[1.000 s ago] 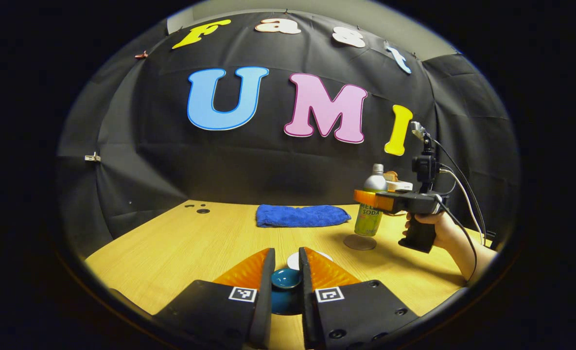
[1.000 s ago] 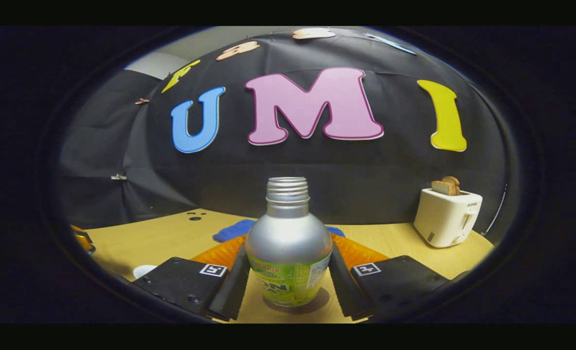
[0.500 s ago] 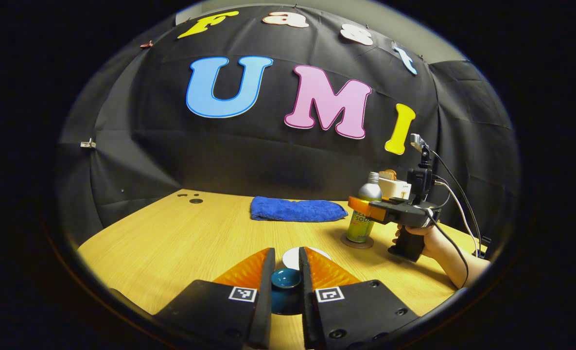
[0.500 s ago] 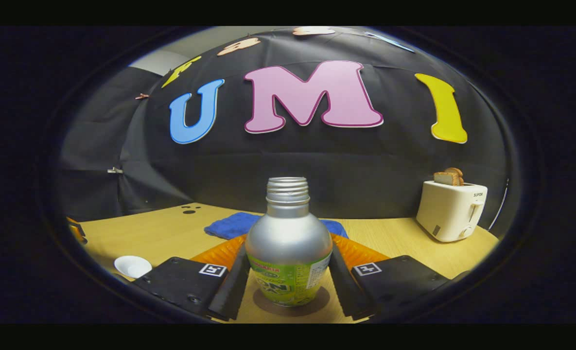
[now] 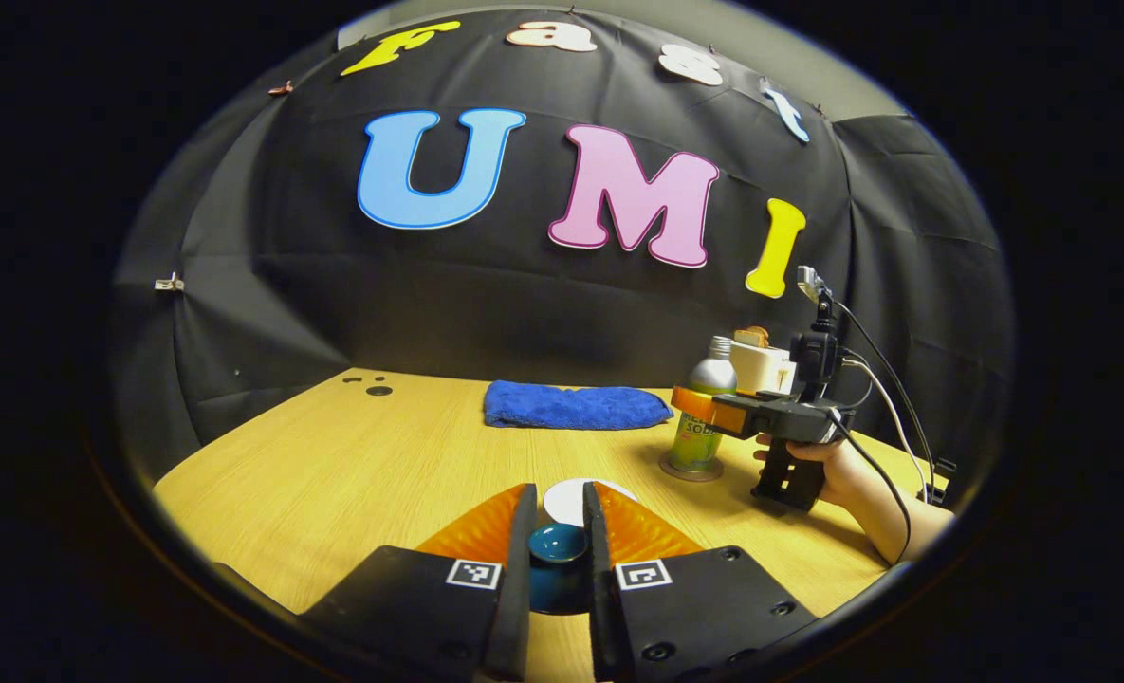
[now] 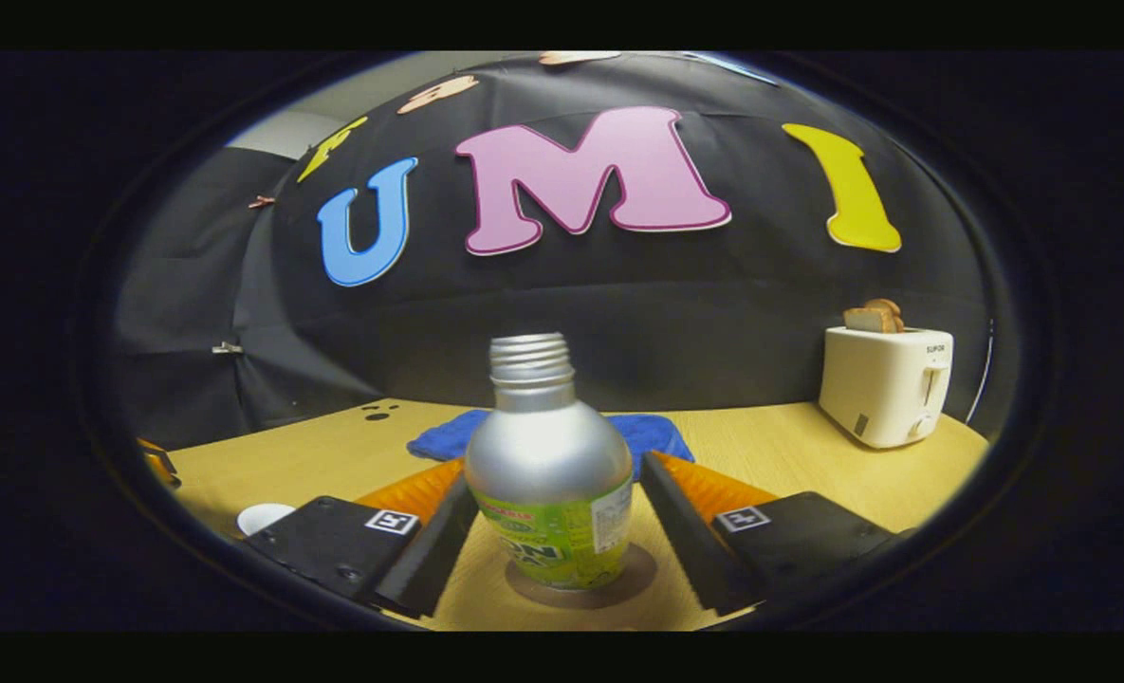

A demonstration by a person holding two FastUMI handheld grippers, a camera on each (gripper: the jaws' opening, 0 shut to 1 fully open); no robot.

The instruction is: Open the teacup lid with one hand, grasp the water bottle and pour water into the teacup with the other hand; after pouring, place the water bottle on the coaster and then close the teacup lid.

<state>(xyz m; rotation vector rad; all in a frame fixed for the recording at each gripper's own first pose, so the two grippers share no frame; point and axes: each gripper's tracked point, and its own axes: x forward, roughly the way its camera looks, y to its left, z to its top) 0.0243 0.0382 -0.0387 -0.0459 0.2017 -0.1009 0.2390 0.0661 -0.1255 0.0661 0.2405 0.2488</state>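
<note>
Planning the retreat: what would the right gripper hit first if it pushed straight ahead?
The water bottle, standing on the coaster between the right gripper's opened fingers. Beyond it lies the blue towel, though depth is unclear.

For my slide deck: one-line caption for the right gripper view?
Open right hand-held gripper around uncapped soda bottle standing on its coaster; toaster behind.

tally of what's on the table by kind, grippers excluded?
Bottle: 1
Coaster: 1
Teacup: 1
Teacup lid: 1
Blue towel: 1
Toaster: 1
Total: 6
</note>
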